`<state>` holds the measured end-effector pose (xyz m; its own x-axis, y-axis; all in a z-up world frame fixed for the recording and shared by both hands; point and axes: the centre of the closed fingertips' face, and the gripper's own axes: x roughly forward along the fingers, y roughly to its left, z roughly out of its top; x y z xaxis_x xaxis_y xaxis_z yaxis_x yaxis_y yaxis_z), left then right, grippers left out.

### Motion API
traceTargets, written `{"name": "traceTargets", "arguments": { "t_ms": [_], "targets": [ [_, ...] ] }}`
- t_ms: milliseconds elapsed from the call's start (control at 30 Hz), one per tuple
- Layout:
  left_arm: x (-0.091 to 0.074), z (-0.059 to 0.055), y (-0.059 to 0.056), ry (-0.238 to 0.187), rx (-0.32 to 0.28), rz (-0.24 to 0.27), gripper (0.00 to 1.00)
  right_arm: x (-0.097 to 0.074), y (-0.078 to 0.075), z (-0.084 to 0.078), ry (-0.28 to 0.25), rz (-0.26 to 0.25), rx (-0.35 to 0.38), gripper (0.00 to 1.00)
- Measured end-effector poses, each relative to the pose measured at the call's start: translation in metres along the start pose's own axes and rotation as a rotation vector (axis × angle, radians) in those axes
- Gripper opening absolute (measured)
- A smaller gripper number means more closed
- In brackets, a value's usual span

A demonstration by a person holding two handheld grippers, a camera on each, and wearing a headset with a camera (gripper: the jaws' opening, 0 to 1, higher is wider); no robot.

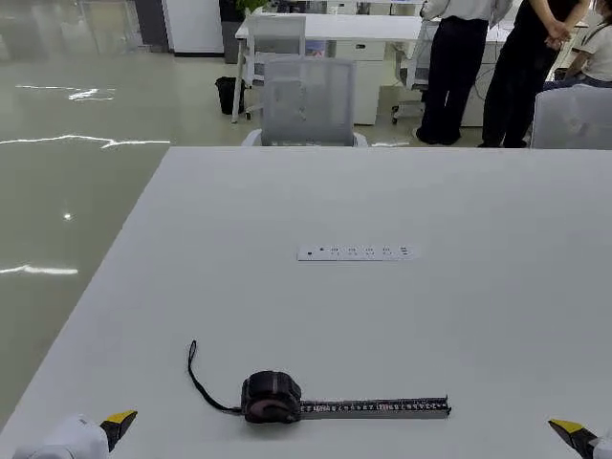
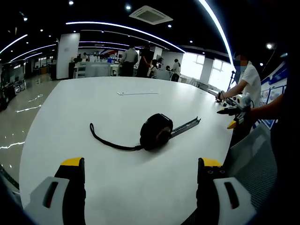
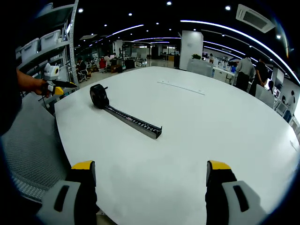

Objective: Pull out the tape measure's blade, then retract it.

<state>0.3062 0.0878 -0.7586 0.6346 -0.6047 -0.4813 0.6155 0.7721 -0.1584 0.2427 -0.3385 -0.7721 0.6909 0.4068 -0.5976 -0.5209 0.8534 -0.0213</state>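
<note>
A black tape measure (image 1: 271, 397) lies on the white table (image 1: 382, 201) near its front edge, with a black wrist strap (image 1: 203, 381) trailing left. Its blade (image 1: 375, 408) sticks out to the right, flat on the table. The left gripper view has the case (image 2: 156, 131) and blade (image 2: 185, 127) ahead of my left gripper (image 2: 140, 165), which is open and holds nothing. My right gripper (image 3: 151, 168) is open too, short of the blade's tip (image 3: 155, 131), with the case (image 3: 99, 95) farther off. Yellow fingertips (image 1: 120, 418) show at bottom left and fingertips (image 1: 566, 427) at bottom right in the head view.
A white power strip (image 1: 356, 252) lies flat at the table's middle. A grey mesh chair (image 1: 308, 100) stands at the far edge, another chair (image 1: 572, 117) at the far right. People (image 1: 457, 67) stand by desks beyond the table.
</note>
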Motion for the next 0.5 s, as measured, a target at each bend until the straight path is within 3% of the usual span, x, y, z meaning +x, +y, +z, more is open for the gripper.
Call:
{"name": "traceTargets", "arguments": {
  "t_ms": [200,267,500],
  "targets": [
    [0.004,0.006,-0.005,0.012,0.008,0.014,0.99,0.005,0.0,0.002,0.008,0.024,-0.018,1.0],
    [0.006,0.005,-0.003,0.029,-0.013,0.017,0.99,0.007,0.001,0.004,0.01,0.04,-0.003,1.0],
    [0.011,0.005,-0.008,0.024,-0.014,0.012,0.99,0.015,0.0,0.012,0.006,0.065,-0.025,0.98]
  ]
}}
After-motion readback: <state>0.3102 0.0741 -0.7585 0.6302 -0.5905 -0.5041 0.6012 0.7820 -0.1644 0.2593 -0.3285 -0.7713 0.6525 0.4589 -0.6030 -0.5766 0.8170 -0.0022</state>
